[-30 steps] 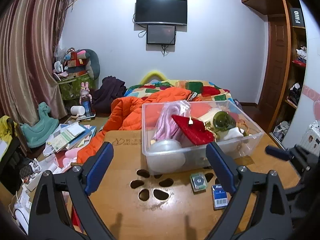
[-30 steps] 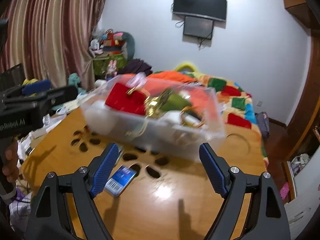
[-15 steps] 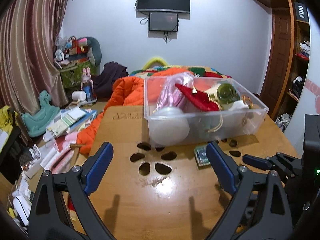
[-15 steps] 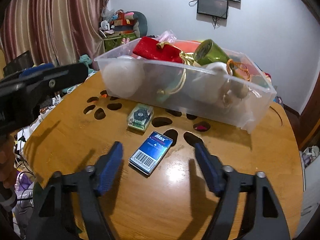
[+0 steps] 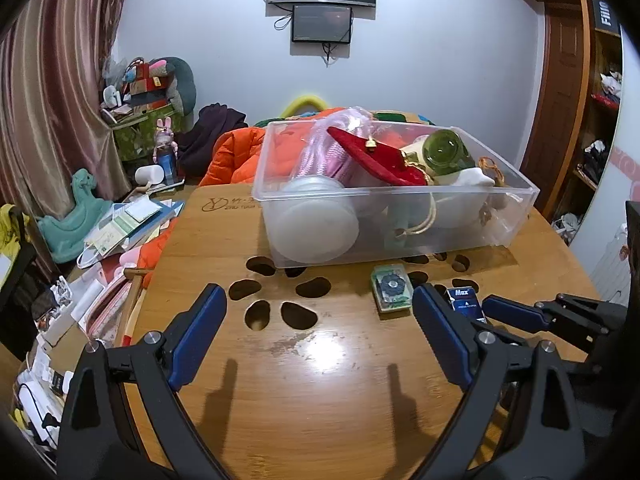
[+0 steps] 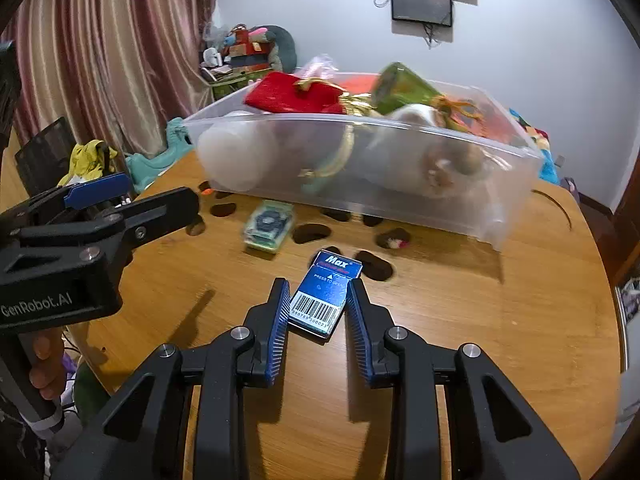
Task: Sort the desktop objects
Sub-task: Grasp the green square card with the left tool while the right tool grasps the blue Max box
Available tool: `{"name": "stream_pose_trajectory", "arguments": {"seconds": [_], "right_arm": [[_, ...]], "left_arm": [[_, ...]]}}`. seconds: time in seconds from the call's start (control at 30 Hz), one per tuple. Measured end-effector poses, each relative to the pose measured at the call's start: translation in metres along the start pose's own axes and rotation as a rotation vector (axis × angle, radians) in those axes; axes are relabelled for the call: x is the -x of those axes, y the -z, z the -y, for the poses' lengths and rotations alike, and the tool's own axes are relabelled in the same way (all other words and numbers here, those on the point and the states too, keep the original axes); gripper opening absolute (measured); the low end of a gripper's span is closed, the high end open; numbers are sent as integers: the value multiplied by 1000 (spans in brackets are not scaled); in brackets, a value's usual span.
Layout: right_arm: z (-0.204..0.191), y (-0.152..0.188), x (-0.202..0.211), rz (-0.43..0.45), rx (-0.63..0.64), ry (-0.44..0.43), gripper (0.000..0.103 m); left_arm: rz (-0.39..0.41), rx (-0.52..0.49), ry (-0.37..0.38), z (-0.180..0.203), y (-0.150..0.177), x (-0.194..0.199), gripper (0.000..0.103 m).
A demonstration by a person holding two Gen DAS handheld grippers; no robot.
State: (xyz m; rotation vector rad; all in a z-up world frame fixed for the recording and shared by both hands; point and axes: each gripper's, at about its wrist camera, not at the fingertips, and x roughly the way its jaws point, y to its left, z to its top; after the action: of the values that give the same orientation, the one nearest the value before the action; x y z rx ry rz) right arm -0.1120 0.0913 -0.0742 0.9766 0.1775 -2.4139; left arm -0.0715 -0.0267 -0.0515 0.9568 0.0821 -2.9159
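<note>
A blue Max staple box [image 6: 324, 296] lies flat on the wooden table [image 6: 460, 320], a little askew between the fingers of my right gripper [image 6: 318, 300]. Its jaws are closing and the pads touch the box's long sides. In the left wrist view the same box [image 5: 464, 300] shows half hidden behind my left finger, with the right gripper [image 5: 512, 305] at it. My left gripper [image 5: 318, 320] hangs open over bare wood, nothing between its fingers. A small green box [image 5: 391, 288] lies just beyond, in front of the clear plastic bin [image 5: 400, 220].
The bin holds a red pouch [image 5: 376, 160], a green bottle [image 5: 444, 152], a white round tub [image 5: 316, 224] and more. Paw-shaped cut-outs [image 5: 280, 300] pierce the tabletop. Papers and toys [image 5: 120, 228] clutter the floor at left. A hand [image 6: 44, 364] holds the left gripper [image 6: 158, 196].
Both grippers have come down toward the table. The right jaws have narrowed from wide open to the sides of the blue box. The left jaws stay wide.
</note>
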Motion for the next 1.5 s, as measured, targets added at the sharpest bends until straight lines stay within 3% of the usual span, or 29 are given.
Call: {"name": "stream_pose_trajectory", "arguments": {"seconds": [0.1, 0.17, 0.3, 0.4, 0.47, 0.53, 0.7, 0.97, 1.2, 1.33, 1.5], "right_arm": [[2, -2, 0, -7, -14, -26, 31], [-1, -2, -1, -5, -10, -34, 41], [-12, -2, -8, 2, 38, -8, 42], [-15, 2, -9, 17, 80, 22, 38], [-10, 3, -8, 23, 82, 33, 25], [1, 3, -4, 23, 43, -3, 24], [30, 1, 4, 46, -33, 1, 24], [50, -2, 29, 123, -103, -21, 25], [55, -5, 32, 138, -123, -33, 25], [58, -5, 30, 131, -137, -49, 25], [58, -6, 29, 127, -141, -40, 25]], "left_arm": [[-10, -6, 1, 4, 0, -4, 95], [-16, -11, -1, 7, 0, -6, 95], [-24, -23, -10, 10, -1, -9, 95], [-28, -31, -17, 15, -2, -11, 95], [-37, -34, -16, 18, -2, -15, 95], [-48, -36, -13, 21, -2, -18, 95], [-70, -55, -21, 35, -4, -31, 95], [-114, -105, -48, 59, -10, -51, 69], [-165, -80, -24, 61, -8, -63, 47], [-161, -77, -4, 60, -6, -61, 24], [-151, -81, 15, 62, -3, -55, 24]]}}
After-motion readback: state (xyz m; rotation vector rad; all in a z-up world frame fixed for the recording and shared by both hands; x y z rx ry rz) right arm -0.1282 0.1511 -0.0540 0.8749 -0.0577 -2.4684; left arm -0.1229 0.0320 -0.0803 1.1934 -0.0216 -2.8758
